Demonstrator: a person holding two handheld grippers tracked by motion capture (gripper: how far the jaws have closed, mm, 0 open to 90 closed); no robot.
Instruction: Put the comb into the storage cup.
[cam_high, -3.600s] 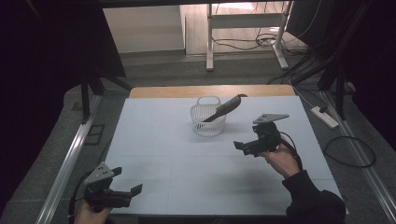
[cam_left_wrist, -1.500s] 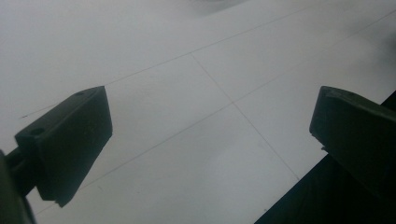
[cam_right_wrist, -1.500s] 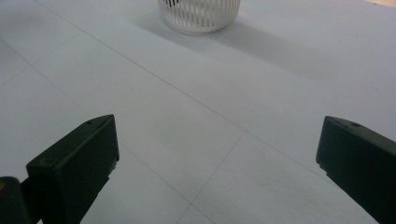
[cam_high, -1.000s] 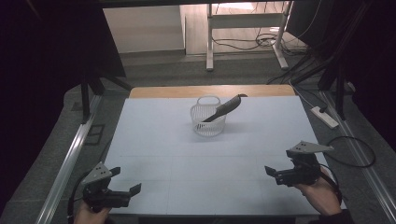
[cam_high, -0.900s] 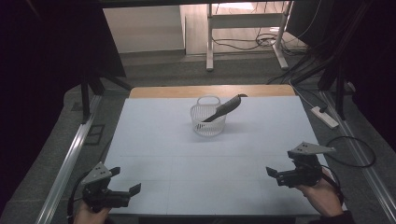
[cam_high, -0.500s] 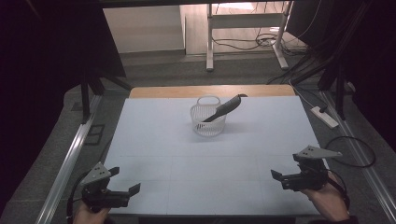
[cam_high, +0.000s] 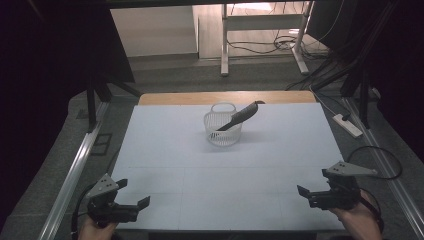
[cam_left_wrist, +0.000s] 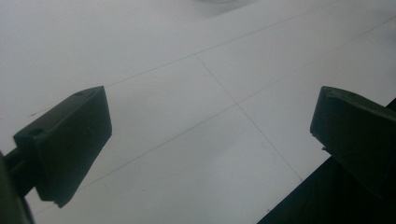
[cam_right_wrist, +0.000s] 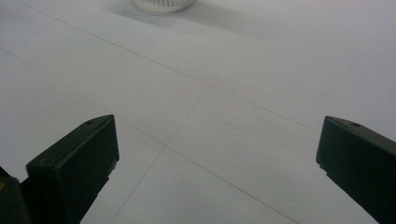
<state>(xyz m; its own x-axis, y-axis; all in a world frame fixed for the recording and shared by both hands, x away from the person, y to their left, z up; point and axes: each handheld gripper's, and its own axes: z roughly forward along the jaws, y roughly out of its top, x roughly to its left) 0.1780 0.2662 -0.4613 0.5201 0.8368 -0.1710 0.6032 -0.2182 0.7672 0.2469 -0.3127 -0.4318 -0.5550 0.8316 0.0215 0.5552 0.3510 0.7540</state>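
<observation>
my left gripper (cam_high: 142, 204) at lower left and right gripper (cam_high: 303, 192) at lower right both spread wide, holding nothing; white basket (cam_high: 223, 129) with a dark tool (cam_high: 241, 115) sits centre frame.

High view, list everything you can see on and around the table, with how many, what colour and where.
basket: one, white mesh, far middle of the table.
utensil: one, dark grey, leaning tilted in the basket, handle sticking out over its right rim.
table: one, pale top with a wooden far edge.
power strip: one, white, on the floor right of the table.
desk frame: one, white, background floor.
left claw: one, black, open, near left corner, held in a hand.
right claw: one, black, open, near right corner, held in a hand.
</observation>
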